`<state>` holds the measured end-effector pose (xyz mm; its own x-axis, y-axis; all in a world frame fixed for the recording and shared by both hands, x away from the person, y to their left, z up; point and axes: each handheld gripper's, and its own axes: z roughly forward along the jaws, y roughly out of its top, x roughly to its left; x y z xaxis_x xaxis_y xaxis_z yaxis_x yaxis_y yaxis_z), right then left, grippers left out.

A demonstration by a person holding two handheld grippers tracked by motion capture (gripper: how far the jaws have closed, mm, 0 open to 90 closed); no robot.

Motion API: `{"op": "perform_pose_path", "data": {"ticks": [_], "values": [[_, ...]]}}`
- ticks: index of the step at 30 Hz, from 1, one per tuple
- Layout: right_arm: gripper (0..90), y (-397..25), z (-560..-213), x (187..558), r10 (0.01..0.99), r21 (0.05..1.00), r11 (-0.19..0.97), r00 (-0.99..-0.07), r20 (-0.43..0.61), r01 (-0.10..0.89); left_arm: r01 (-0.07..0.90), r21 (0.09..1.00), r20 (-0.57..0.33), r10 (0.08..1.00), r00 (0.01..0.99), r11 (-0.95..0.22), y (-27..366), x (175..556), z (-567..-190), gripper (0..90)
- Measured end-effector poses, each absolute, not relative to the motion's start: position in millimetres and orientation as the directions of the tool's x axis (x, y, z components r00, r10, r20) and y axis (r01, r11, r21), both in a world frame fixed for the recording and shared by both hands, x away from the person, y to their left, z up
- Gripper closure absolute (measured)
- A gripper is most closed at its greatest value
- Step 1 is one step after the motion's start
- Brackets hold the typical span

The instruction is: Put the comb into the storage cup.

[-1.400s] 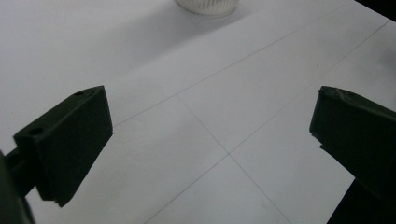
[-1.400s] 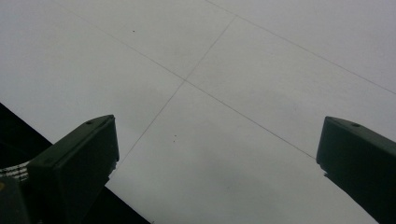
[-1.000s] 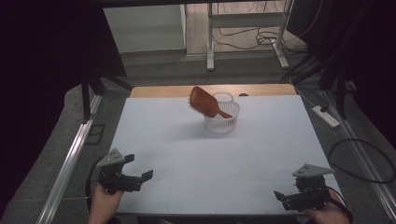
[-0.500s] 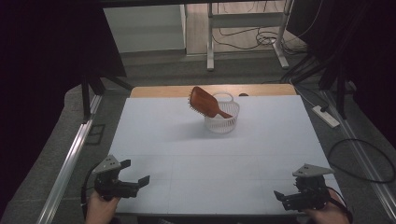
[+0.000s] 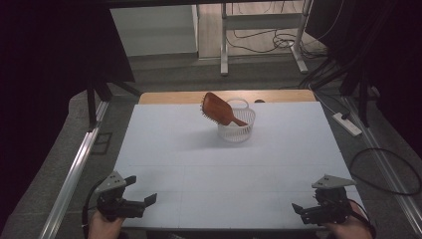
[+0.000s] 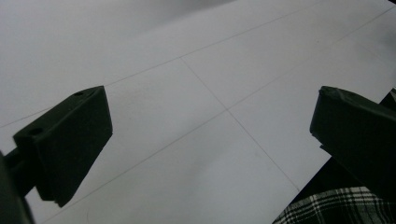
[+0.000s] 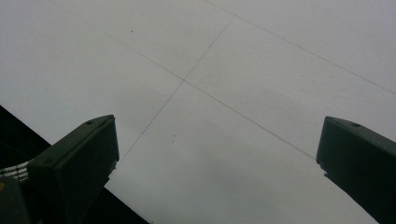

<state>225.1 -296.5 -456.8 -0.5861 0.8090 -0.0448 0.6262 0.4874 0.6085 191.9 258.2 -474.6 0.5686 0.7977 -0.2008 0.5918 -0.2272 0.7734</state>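
Hairbrush (image 5: 219, 109) (in basket (image 5: 237, 127)) far beyond both grippers (image 5: 141, 197)

Dim room, evenly lit white table (image 5: 199, 169), dark murky surroundings, soft shadows, slightly grainy

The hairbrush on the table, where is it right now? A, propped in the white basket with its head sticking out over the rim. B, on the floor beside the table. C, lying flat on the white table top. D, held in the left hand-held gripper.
A: in the high view the brown hairbrush leans in the white basket, its handle inside and its head out past the rim.
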Motion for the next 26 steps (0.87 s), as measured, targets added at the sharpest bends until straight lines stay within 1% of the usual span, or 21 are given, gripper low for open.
{"op": "perform_pose_path", "data": {"ticks": [18, 26], "values": [[0.0, -296, -456, 225, 0.814, 0.613, 0.482, -0.578, -0.051, 0.626, 0.605, 0.754, -0.171, 0.811, 0.560, -0.258, 259, 179, -477, 0.0], [0.0, -296, -456, 225, 0.816, 0.614, 0.481, -0.576, -0.052, 0.626, 0.614, 0.749, -0.186, 0.810, 0.556, -0.249, 261, 177, -477, 0.0]]}}
